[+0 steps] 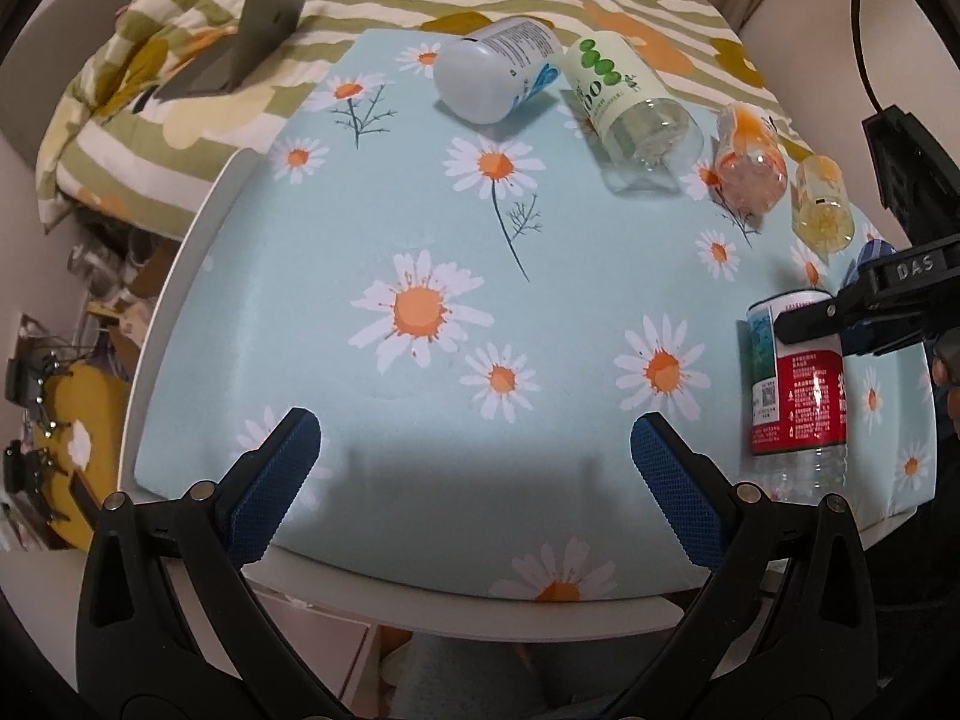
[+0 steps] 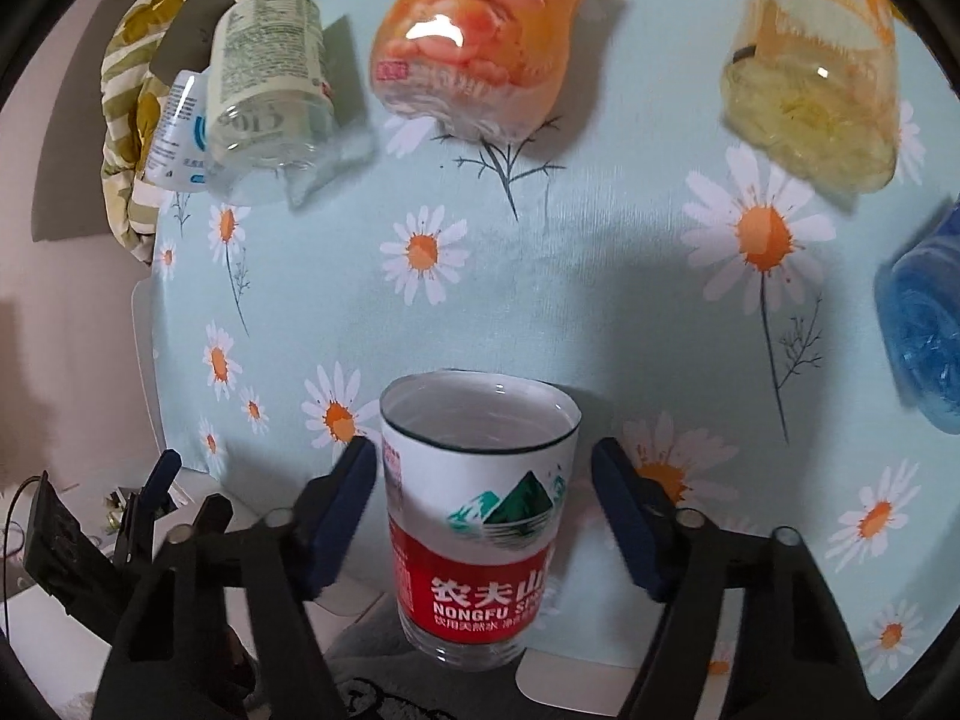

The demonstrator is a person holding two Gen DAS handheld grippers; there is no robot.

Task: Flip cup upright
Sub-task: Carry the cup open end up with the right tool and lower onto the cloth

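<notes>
A cup cut from a Nongfu Spring bottle (image 2: 480,516), with a red and white label, stands upright with its open rim up near the table's front edge. My right gripper (image 2: 483,519) is open, one finger on each side of it, with gaps to the cup wall. The same cup (image 1: 795,384) shows at the right of the left wrist view, with a right finger (image 1: 807,321) across its top. My left gripper (image 1: 474,486) is open and empty over the front of the daisy-print tablecloth (image 1: 420,228).
Several bottle cups lie on their sides at the back: white (image 1: 495,72), green-label (image 1: 636,111), orange (image 1: 750,159), yellow (image 1: 822,204) and blue (image 2: 924,330). A striped quilt (image 1: 150,78) and a grey laptop (image 1: 252,39) lie behind the table. Clutter sits left on the floor.
</notes>
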